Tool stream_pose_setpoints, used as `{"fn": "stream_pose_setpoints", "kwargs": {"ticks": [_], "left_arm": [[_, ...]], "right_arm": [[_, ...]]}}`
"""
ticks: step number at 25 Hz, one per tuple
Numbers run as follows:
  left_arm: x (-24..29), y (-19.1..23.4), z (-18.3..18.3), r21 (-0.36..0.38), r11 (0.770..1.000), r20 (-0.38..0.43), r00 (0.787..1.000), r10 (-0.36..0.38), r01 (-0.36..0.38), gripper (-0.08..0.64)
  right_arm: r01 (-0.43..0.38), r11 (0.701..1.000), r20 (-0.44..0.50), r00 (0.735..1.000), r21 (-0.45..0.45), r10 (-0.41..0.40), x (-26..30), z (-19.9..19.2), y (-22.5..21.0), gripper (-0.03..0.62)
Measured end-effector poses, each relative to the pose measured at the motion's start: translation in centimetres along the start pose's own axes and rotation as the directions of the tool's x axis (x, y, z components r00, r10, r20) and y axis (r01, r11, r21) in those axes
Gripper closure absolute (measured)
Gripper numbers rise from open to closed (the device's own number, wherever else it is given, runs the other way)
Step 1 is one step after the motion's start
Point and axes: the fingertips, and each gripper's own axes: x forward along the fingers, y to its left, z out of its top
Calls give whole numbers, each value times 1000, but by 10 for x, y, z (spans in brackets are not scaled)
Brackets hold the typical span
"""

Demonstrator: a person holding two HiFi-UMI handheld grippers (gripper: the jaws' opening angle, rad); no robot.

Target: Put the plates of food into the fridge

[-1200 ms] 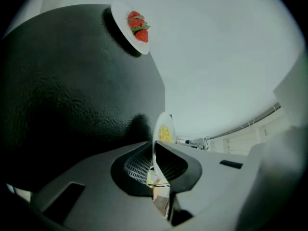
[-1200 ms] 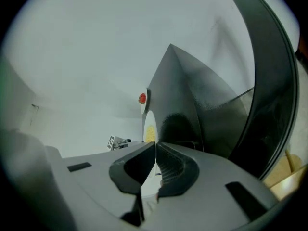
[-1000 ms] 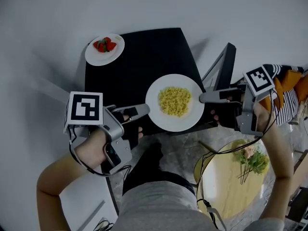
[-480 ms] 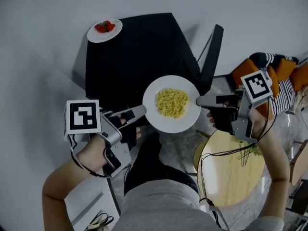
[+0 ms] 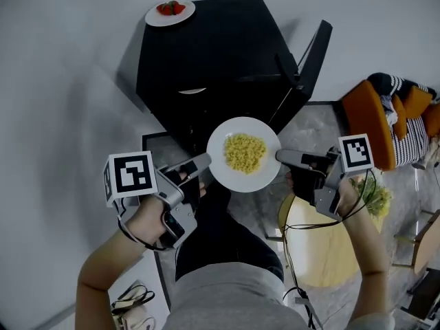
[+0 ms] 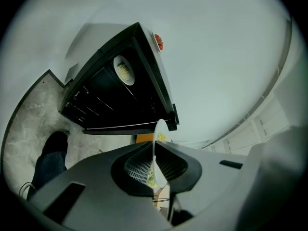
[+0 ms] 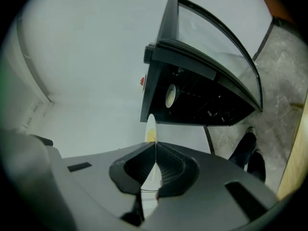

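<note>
A white plate of yellow noodles hangs in the air in front of the black fridge. My left gripper is shut on the plate's left rim, and my right gripper is shut on its right rim. In the left gripper view the plate shows edge-on between the jaws; in the right gripper view the plate does too. The fridge door stands open at the right. Inside the fridge another plate of food rests on a shelf, also seen as a plate in the right gripper view. A plate of strawberries sits on the fridge top.
A round wooden table with flowers stands at the lower right. An orange chair with a striped cloth is at the right. The person's legs and dark shoes are below the plate on the marble floor.
The plate and both grippers have moved back and down, away from the fridge top. The open fridge front has come into view.
</note>
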Motion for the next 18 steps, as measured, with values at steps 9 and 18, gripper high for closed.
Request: {"fn": "stream_pose_setpoints", "kwargs": {"ticks": [9,18], "left_arm": [[-19,135,-86,69,985,154,974,-167,158,537],[6,163,-9,28,980,174,964,-200,198,537]], "right_arm": [[-149,987,250,955,-60,159,22,-133,-125,575],[-174,979,374,906,-103,200,68,-81,-136,575]]}}
